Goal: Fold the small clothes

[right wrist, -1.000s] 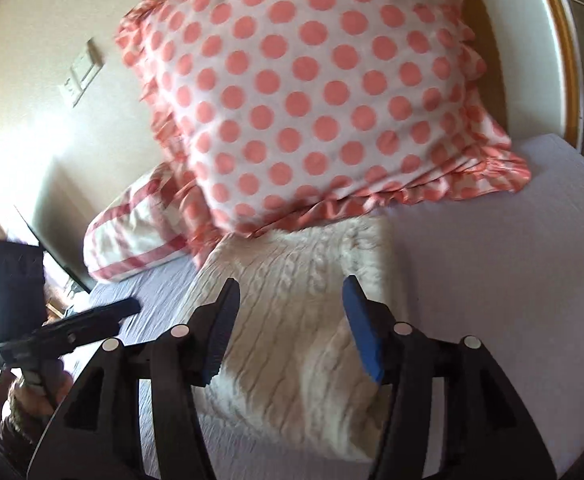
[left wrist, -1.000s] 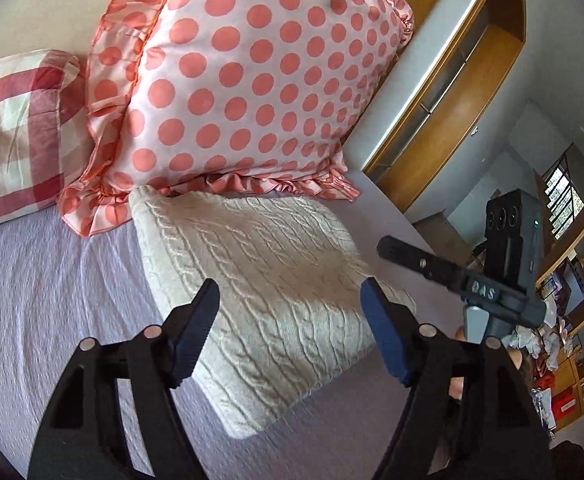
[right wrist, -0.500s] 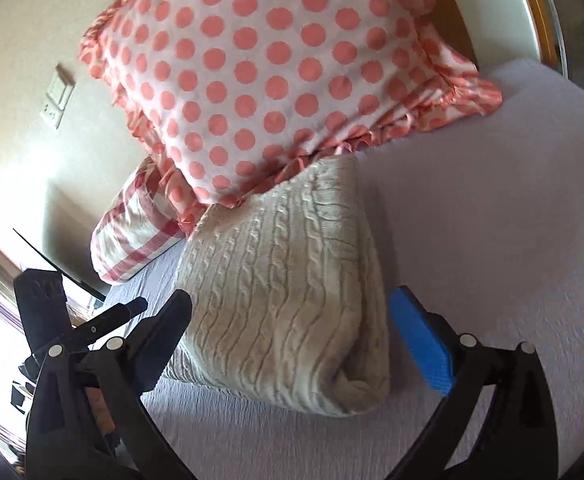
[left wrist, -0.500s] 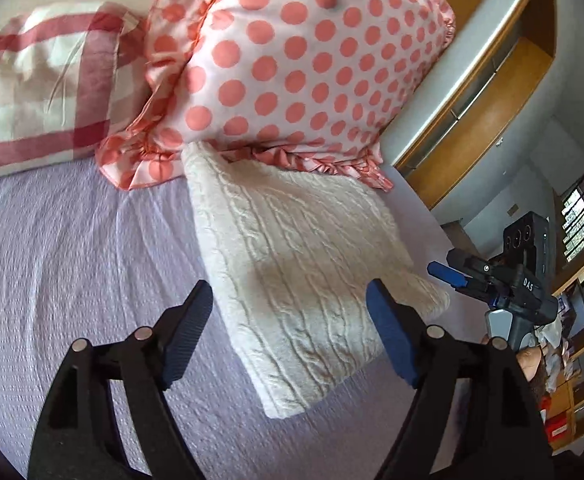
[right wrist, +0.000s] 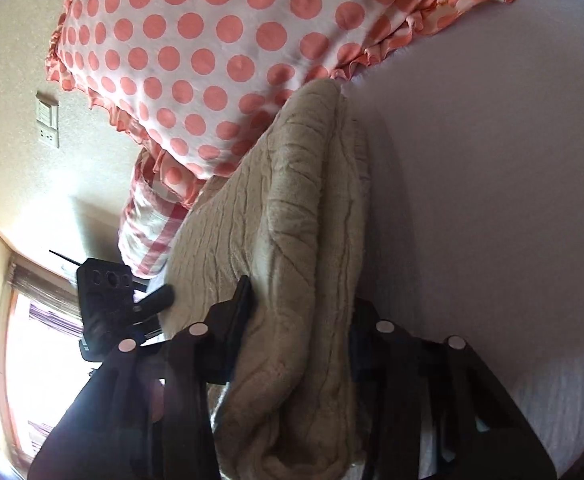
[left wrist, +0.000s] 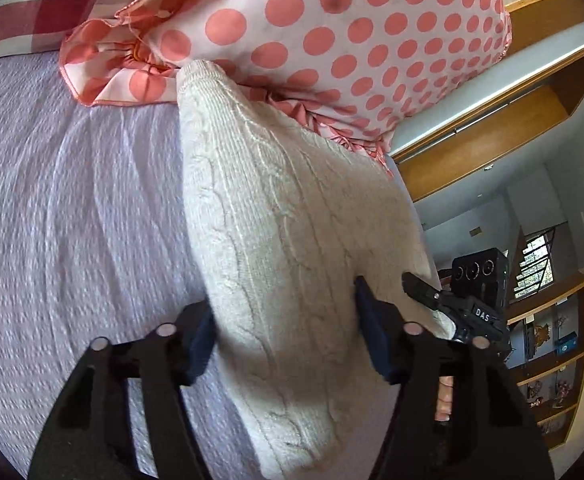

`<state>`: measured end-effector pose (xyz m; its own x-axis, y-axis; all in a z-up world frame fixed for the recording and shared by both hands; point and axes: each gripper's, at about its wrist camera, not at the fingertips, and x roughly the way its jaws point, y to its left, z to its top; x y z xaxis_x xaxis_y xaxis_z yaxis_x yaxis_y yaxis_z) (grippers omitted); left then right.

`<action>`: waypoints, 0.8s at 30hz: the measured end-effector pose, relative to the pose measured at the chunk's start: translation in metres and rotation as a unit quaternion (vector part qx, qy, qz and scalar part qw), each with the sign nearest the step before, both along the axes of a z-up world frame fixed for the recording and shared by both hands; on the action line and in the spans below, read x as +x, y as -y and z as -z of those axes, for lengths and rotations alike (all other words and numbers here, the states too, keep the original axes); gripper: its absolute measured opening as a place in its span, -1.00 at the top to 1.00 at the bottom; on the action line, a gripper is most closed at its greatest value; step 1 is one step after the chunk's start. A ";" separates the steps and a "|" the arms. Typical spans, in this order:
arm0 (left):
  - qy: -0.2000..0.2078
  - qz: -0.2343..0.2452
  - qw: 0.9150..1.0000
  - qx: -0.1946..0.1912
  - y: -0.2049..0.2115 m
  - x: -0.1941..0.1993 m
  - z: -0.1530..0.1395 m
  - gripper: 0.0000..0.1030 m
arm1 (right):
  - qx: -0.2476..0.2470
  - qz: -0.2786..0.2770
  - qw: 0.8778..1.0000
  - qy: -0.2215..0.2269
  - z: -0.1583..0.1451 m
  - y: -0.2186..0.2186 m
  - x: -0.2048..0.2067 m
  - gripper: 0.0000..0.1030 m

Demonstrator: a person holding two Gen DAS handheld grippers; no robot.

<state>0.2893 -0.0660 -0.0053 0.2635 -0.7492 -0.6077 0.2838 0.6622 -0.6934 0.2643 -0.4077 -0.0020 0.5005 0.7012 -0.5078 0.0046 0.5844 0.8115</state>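
A folded cream cable-knit sweater [left wrist: 288,240] lies on the lilac bedsheet [left wrist: 72,208], its far end against a polka-dot pillow [left wrist: 352,36]. My left gripper [left wrist: 284,332] straddles the sweater's near left edge, one finger below and one on top, jaws wide. My right gripper [right wrist: 296,328] straddles the sweater [right wrist: 292,208] at its near right edge, jaws wide around the thick fold. Each gripper also shows in the other's view: the right one [left wrist: 444,300] and the left one [right wrist: 152,300].
A red-checked pillow [left wrist: 32,4] lies left of the polka-dot pillow [right wrist: 196,48]. A wooden wardrobe [left wrist: 504,120] and shelves [left wrist: 552,360] stand beyond the bed's right side. A wall socket [right wrist: 48,120] is behind the pillows.
Both grippers have moved in low onto the sweater's near edges. The right jaws have widened, and the folded sweater now sits between the fingers of each gripper.
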 end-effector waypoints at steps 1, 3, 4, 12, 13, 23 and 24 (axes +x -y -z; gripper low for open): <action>0.000 -0.002 1.000 -0.011 -0.008 -0.001 -0.003 0.16 | -0.004 -0.007 1.000 0.016 -0.008 -0.006 -0.002 0.27; 0.021 -0.002 1.000 -0.002 -0.025 -0.007 -0.018 0.20 | -0.011 -0.030 0.999 0.033 -0.023 -0.026 -0.003 0.32; 0.041 -0.002 0.999 0.011 -0.037 -0.014 -0.029 0.20 | -0.019 -0.045 0.998 0.045 -0.030 -0.041 -0.001 0.34; 0.080 -0.079 0.980 0.161 -0.125 -0.035 -0.034 -0.19 | -0.145 -0.117 0.982 0.041 -0.027 -0.150 0.024 0.13; 0.082 -0.087 0.982 0.146 -0.135 -0.040 -0.035 -0.21 | -0.164 -0.109 0.980 0.043 -0.033 -0.149 0.020 0.03; 0.154 -0.023 0.986 0.065 -0.089 -0.085 -0.079 -0.46 | -0.071 -0.137 0.985 0.076 -0.076 -0.172 -0.014 -0.66; 0.141 -0.017 0.986 0.089 -0.074 -0.082 -0.066 -0.47 | -0.098 -0.124 0.986 0.047 -0.062 -0.176 -0.008 -0.66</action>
